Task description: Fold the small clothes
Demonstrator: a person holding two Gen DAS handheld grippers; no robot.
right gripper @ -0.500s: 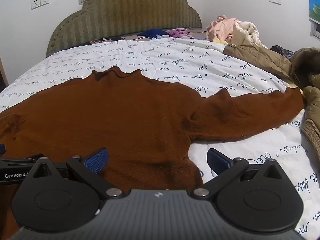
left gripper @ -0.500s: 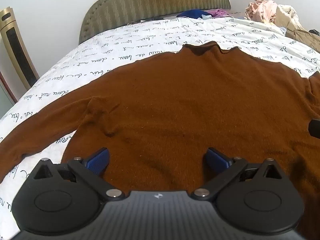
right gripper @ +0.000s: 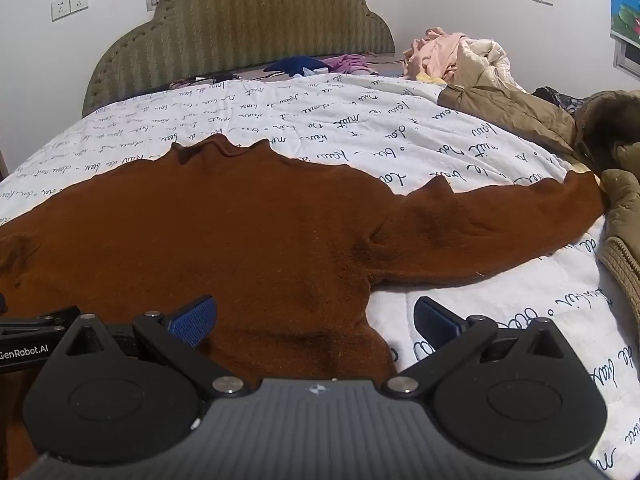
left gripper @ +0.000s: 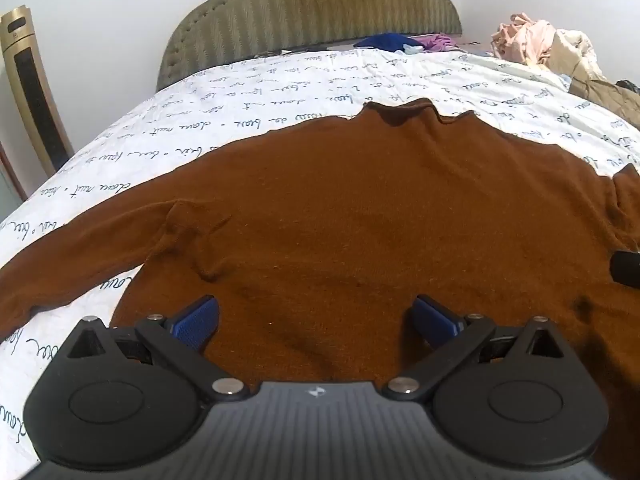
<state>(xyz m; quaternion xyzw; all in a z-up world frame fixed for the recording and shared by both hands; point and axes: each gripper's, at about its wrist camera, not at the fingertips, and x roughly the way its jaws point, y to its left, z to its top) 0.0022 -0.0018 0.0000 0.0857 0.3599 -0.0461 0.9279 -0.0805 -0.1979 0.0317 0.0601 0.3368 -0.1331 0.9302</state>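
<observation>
Rust-brown long-sleeved knit sweater [left gripper: 360, 216] lies spread flat, collar toward the padded olive-green headboard [left gripper: 312, 12], on a bed covered by a white quilt printed with black script [left gripper: 248, 92]. Both sleeves extend outward toward the side edges of the bed; the sleeve seen in the right wrist view [right gripper: 492, 224] reaches a heap of olive-tan quilted jackets [right gripper: 560, 128] at that edge of the bed. The hem end of the sweater is at the foot edge, nearest the cameras.

Left hand-held gripper [left gripper: 316, 320]: released, blue pads [left gripper: 196, 322] wide apart, nothing between them. It hovers over the lower body of the sweater, near the hem. Contact with the fabric cannot be judged.

Right hand-held gripper [right gripper: 316, 320]: also released, blue pads [right gripper: 192, 320] wide apart. It straddles the side edge of the sweater near the hem; one pad is over brown knit, the other over bare quilt. Nothing is gripped.

Each tool shows at the margin of the other's view, so the two sit side by side at the foot edge.

Background: loose pile of pink and cream garments [right gripper: 452, 56] at the far corner of the bed, dark blue and purple clothing [right gripper: 316, 65] against the headboard, gold-and-black tower unit [left gripper: 34, 92] beside the bed in the left wrist view.
</observation>
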